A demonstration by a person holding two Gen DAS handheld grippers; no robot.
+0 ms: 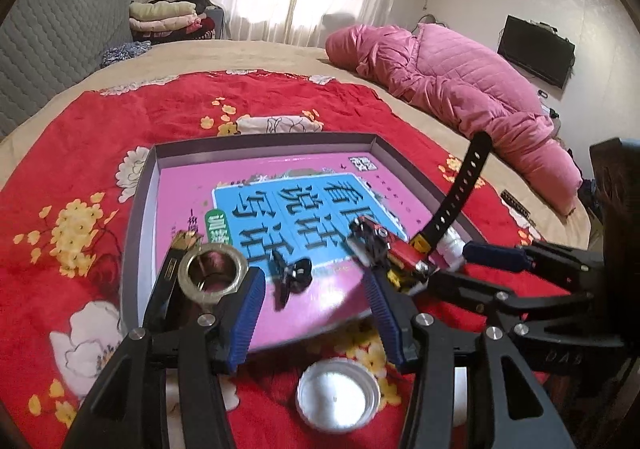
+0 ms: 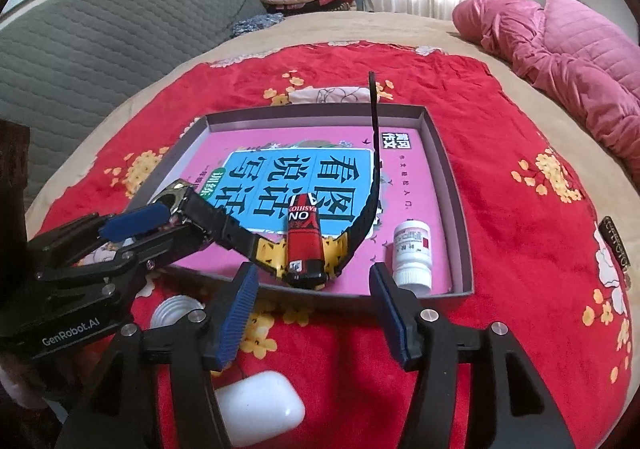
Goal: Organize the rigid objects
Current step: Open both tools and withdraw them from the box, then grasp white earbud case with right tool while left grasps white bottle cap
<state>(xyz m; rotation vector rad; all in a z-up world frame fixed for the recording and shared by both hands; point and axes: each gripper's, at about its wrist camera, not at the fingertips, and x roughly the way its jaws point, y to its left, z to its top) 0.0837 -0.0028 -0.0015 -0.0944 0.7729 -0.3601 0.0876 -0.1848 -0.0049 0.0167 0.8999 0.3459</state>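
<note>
Both hand-held grippers hover over the near edge of a shallow grey box point(image 2: 448, 169) on the bed's red floral blanket point(image 2: 520, 121). The right hand-held gripper point(image 2: 316, 313) stands open, its blue pads clear of the watch point(image 2: 304, 249), which lies in the box on a pink book point(image 2: 416, 185) with one black strap curling upward. A white pill bottle point(image 2: 412, 253) lies just beside the watch. The left hand-held gripper point(image 1: 316, 313) is open too, with a black clip point(image 1: 294, 277) lying on the book beyond its fingers. A metal ring point(image 1: 212, 273) sits at the box's left side. A silver lid point(image 1: 338, 393) rests on the blanket.
</note>
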